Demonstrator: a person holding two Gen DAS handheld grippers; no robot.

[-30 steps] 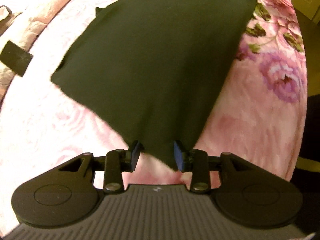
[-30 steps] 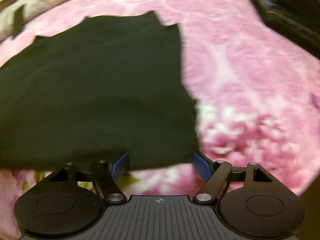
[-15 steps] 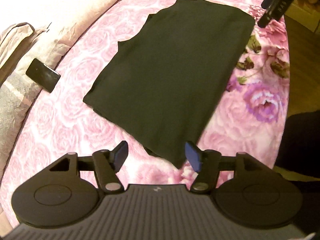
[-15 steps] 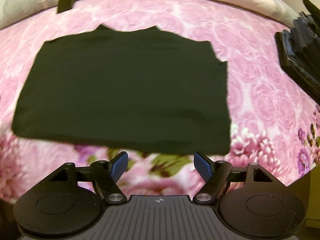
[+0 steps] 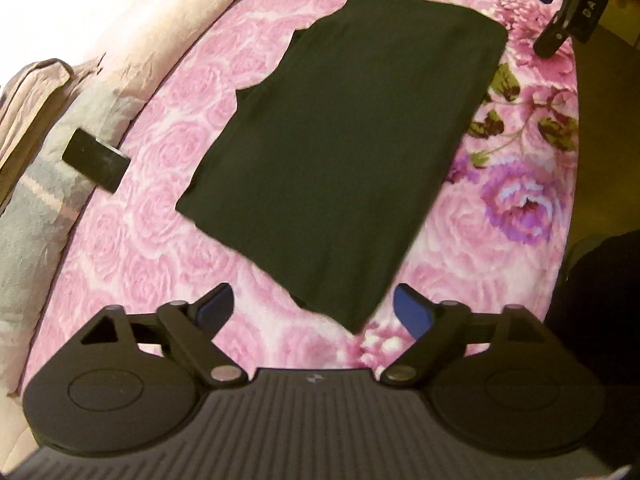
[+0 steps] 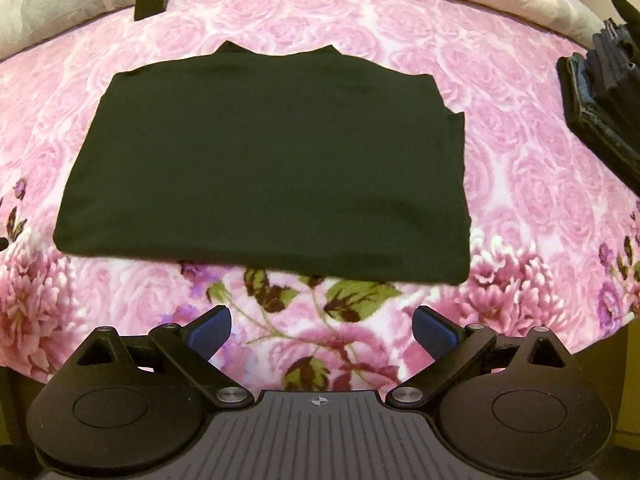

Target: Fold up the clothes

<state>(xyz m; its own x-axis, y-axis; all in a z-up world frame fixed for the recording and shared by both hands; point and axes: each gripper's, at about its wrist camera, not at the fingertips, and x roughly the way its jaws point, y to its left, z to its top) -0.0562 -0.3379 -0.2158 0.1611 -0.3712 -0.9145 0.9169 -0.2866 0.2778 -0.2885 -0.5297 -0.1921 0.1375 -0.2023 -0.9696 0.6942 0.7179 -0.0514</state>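
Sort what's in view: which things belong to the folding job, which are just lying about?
Job:
- folded black fabric garment
- left gripper, jaws opening, empty
- right gripper, jaws opening, empty

Lying about:
- flat black rectangular slab
- stack of dark folded clothes
- pale crumpled bedding

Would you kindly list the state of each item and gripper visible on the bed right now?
black garment: folded, lying flat on the bedspread, held by neither gripper.
left gripper: jaws opening, spread wide, nothing between them, clear of the garment.
right gripper: jaws opening, spread wide, nothing gripped.
floral bedspread: spread smooth under the garment.
dark flat object: lying at the bedspread's edge, untouched.
dark folded stack: resting apart from the garment.
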